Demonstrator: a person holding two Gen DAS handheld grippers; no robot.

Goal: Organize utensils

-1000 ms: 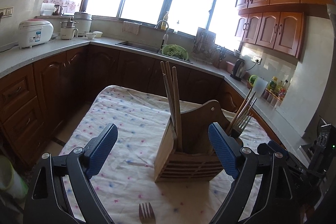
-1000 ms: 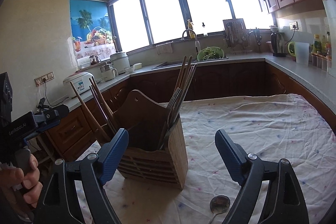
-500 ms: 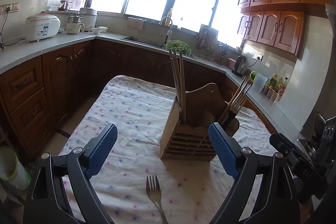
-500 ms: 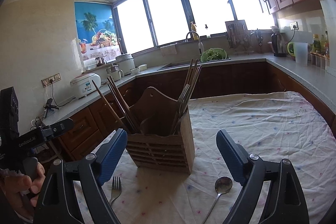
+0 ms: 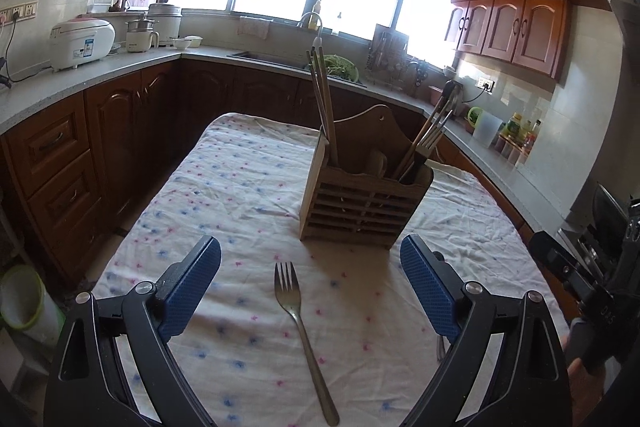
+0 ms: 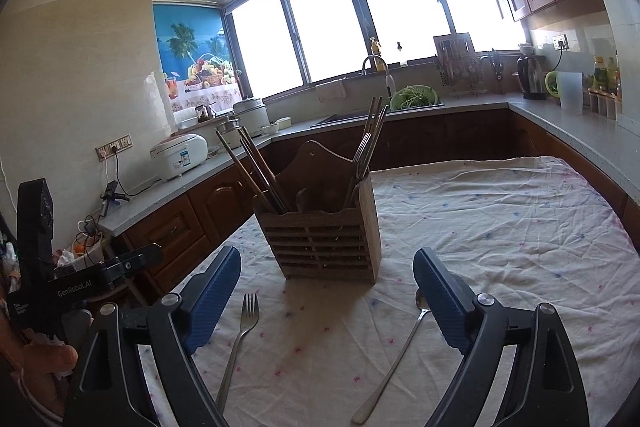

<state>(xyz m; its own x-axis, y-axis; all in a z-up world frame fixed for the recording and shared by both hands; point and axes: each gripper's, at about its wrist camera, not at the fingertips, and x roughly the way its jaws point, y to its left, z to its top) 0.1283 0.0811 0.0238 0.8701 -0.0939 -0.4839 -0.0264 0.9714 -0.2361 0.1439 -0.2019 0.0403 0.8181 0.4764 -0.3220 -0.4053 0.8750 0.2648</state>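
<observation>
- The left gripper (image 5: 310, 285) has its jaws spread wide, with nothing between the pads; it hangs above the cloth (image 5: 240, 195).
- The right gripper (image 6: 326, 293) likewise has its jaws spread wide and empty.
- A fork (image 5: 298, 311) lies flat on the cloth at the lower centre of the left view, between the two blue pads, tines toward the caddy (image 5: 360, 203).
- In the right view that fork (image 6: 240, 331) lies at lower left, just beside the left pad, and a spoon (image 6: 400, 347) lies at lower right, its bowl partly hidden behind the right pad.
- The wooden caddy (image 6: 324, 243) stands upright at mid-frame, beyond both utensils and apart from them.
- Chopsticks (image 6: 256, 171) lean out of its left compartment in the right view; forks and more sticks (image 6: 368, 143) rise from its right one.
- The cloth covers the counter (image 6: 520, 227) under all of this.
</observation>
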